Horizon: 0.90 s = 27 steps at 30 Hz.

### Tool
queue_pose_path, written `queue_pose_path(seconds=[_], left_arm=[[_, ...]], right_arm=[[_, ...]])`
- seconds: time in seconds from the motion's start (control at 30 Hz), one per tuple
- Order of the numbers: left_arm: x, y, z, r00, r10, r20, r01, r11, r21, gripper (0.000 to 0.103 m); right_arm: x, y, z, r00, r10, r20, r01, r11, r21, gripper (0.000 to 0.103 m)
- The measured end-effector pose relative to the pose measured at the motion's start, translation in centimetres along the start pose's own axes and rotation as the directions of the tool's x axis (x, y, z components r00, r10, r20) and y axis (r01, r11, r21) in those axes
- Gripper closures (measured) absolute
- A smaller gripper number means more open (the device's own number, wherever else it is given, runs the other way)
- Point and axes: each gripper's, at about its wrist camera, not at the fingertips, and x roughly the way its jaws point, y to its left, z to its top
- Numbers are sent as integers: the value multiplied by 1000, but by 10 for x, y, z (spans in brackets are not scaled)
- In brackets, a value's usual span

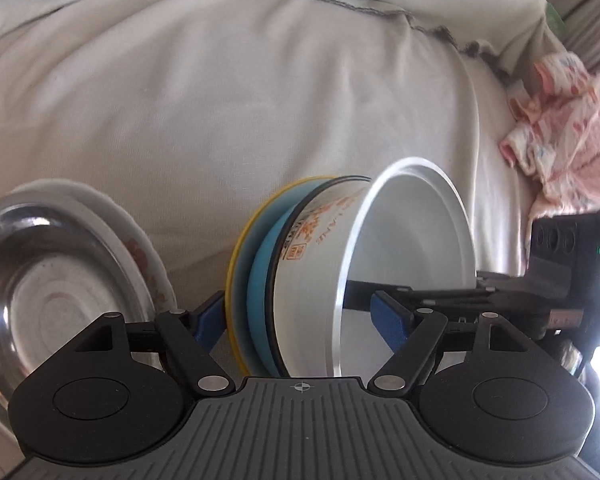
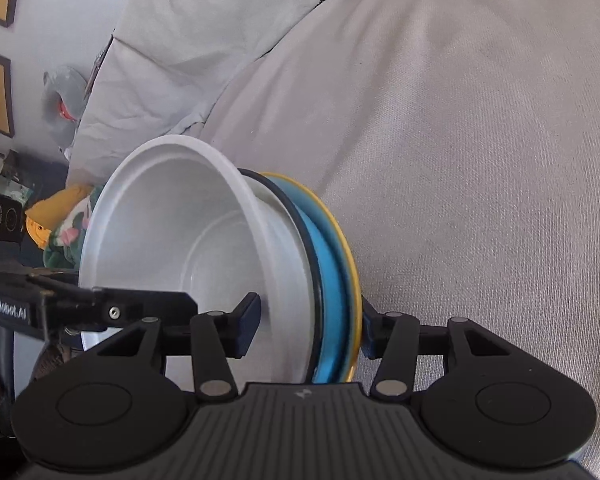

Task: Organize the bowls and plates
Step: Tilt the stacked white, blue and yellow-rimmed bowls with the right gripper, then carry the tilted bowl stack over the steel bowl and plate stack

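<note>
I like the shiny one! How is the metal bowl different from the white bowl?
The metal bowl is shiny steel; the white bowl is plain matte white. The metal bowl sits open side up on a plate, untouched; the white bowl is tipped on its side, nested in other dishes. Both are round and empty.

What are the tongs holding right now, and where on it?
The right tongs clamp the nested dish stack: one finger inside the white bowl, the other behind the yellow plate. The left tongs only straddle it, open.

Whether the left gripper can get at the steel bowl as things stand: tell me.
Probably yes. The left gripper, jaws open, straddles the bowl stack clamped by the right gripper; backing off that, the steel bowl lies uncovered right beside it.
</note>
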Motion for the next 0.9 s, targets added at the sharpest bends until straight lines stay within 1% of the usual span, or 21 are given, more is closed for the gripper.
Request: queue_pose_path(seconds=[0.13, 0.17, 0.23, 0.33, 0.5, 0.67, 0.73, 0.9], left_arm=[[8, -11, 1, 999, 43, -13, -42, 999, 12, 13], [9, -9, 1, 999, 42, -12, -42, 999, 2, 13], [9, -5, 1, 1000, 13, -12, -13, 1000, -18, 11], [8, 3, -3, 1000, -16, -7, 16, 999, -29, 11], [4, 19, -7, 998, -64, -21, 63, 996, -66, 12], [0, 23, -8, 998, -48, -29, 45, 996, -74, 12], [-1, 25, -8, 998, -55, -25, 53, 995, -80, 12], [-2, 21, -10, 999, -36, -9, 35, 998, -60, 12]], right_arm=[[0, 3, -3, 1000, -14, -8, 14, 1000, -8, 53], [1, 4, -3, 1000, -24, -6, 24, 1000, -6, 53], [2, 4, -2, 1000, -19, -19, 19, 1000, 4, 53], [3, 3, -3, 1000, -8, -22, 8, 1000, 7, 52], [4, 13, -3, 1000, -28, -10, 28, 1000, -5, 49], [12, 16, 0, 999, -9, -50, 9, 1000, 8, 48], [12, 14, -1, 999, -4, -50, 5, 1000, 15, 47], [13, 11, 0, 998, 3, -57, -2, 1000, 25, 47]])
